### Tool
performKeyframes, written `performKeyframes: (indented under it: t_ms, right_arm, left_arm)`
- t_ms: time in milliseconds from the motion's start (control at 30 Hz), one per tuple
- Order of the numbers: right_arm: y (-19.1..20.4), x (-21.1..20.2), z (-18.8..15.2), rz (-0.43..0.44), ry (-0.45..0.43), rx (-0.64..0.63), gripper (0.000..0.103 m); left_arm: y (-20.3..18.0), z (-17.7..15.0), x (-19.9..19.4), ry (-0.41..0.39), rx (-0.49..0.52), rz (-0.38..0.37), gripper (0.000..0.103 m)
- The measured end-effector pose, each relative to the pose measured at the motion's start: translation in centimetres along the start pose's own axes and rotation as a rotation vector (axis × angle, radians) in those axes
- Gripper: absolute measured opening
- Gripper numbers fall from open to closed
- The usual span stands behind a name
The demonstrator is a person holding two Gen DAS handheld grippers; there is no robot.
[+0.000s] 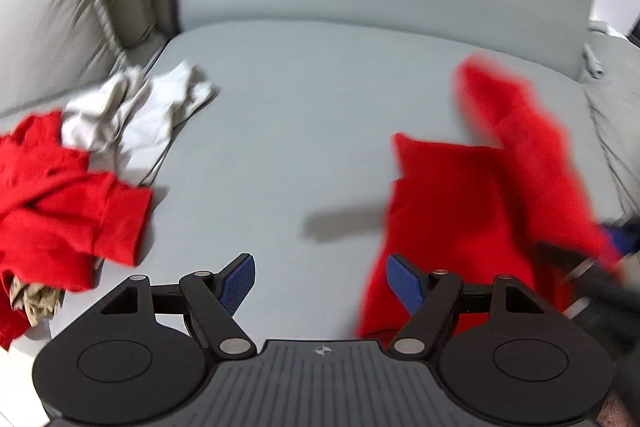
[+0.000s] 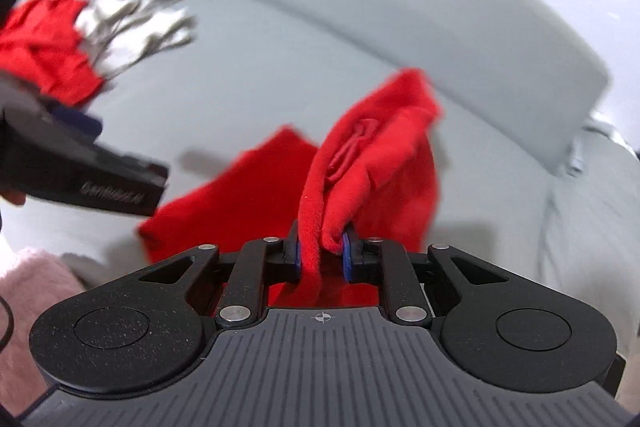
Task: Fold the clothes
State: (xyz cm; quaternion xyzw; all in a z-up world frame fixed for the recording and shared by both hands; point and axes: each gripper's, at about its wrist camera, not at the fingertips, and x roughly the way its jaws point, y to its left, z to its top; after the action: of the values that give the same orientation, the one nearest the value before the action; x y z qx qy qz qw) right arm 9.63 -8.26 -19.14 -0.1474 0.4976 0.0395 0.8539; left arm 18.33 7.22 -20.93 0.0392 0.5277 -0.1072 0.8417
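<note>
While no garment on the grey sofa seat [image 1: 304,131] shows a finished fold, the task reads as early.

Item 1, red garment [image 2: 360,163]: in hand. It lies on the right part of the seat, one bunched edge lifted off the cushion and hanging in loose folds, its lower part spread on the fabric below. It appears unfolded (blur hides whether any crease has been laid).

Item 2, right gripper [image 2: 321,254]: closed down tight on a rolled edge of the red garment, blue pads pressing the cloth from both sides.

Item 3, left gripper [image 1: 320,281]: fingers spread wide, nothing between them, hovering over bare cushion just left of the red garment.

Item 4, waiting pile at the left end of the seat: a second red piece [image 1: 60,203], crumpled; a white piece [image 1: 136,115] touching it on the far side, also crumpled; a beige scrap [image 1: 34,301] showing under the red piece's near edge. None is folded.

Item 5, pink fuzzy cloth [image 2: 36,291]: at the near left in the right wrist view; whether it is laundry cannot be told.

Containers: none visible; no basket or bin holds anything, and all the clothes lie directly on the sofa.

Remaining, by judgement: spread and fold the red garment, then every piece in the pile.
</note>
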Motion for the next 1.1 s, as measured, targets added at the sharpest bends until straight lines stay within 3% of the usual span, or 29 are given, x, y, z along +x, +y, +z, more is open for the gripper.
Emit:
performKeyframes:
  t_ms: [67,167,267,400,567,633,667,733,833,933,967,1100]
  right_arm:
    - [2.4,1.5,-0.3,0.062,0.040,-0.021,0.042]
    - [3.9,2.5,-1.5,0.155,0.103,-0.001,0.049]
    - [1.7,0.1,-2.7,0.210,0.052,0.032,0.057]
    - [-3.6,-3.1,-3.1,0.205,0.020,0.090,0.053]
    - [-9.0,-3.9,-3.0,0.227,0.044,0.257,0.048]
    - [-10.2,-3.4,-3.3,0.260,0.049,0.319,0.045]
    - [-10.4,-3.2,-3.4,0.276,0.048,0.327,0.042]
    - [-10.9,-2.7,-3.7,0.296,0.048,0.342,0.034]
    - [-11.9,-1.3,-4.4,0.314,0.060,0.383,0.025]
    - [-11.9,0.9,-5.1,0.366,0.068,0.387,0.025]
    - [-11.6,1.4,-5.3,0.362,0.077,0.369,0.025]
    - [-11.2,3.5,-8.4,0.314,0.209,0.275,0.024]
  left_arm:
    - [1.2,-0.6,1.1,0.023,-0.012,-0.028,0.072]
    - [1.9,-1.5,1.5,0.029,-0.021,-0.100,0.072]
    - [1.6,-1.9,0.8,0.003,-0.031,-0.198,0.072]
    - [-0.2,-1.8,-0.4,-0.025,-0.017,-0.267,0.072]
    - [-4.0,-1.7,-1.3,-0.044,0.089,-0.243,0.071]
    - [-5.3,-1.6,-1.4,-0.053,0.120,-0.270,0.066]
    - [-5.7,-1.6,-1.4,-0.060,0.129,-0.306,0.053]
    - [-6.7,-1.4,-1.2,-0.067,0.147,-0.366,0.050]
    - [-7.4,-1.6,1.2,-0.016,0.153,-0.314,0.049]
    - [-7.2,-2.6,3.7,0.059,0.184,-0.117,0.046]
    - [-6.7,-2.9,4.1,0.069,0.179,-0.094,0.048]
    - [-3.2,-3.4,3.8,0.099,0.029,-0.129,0.051]
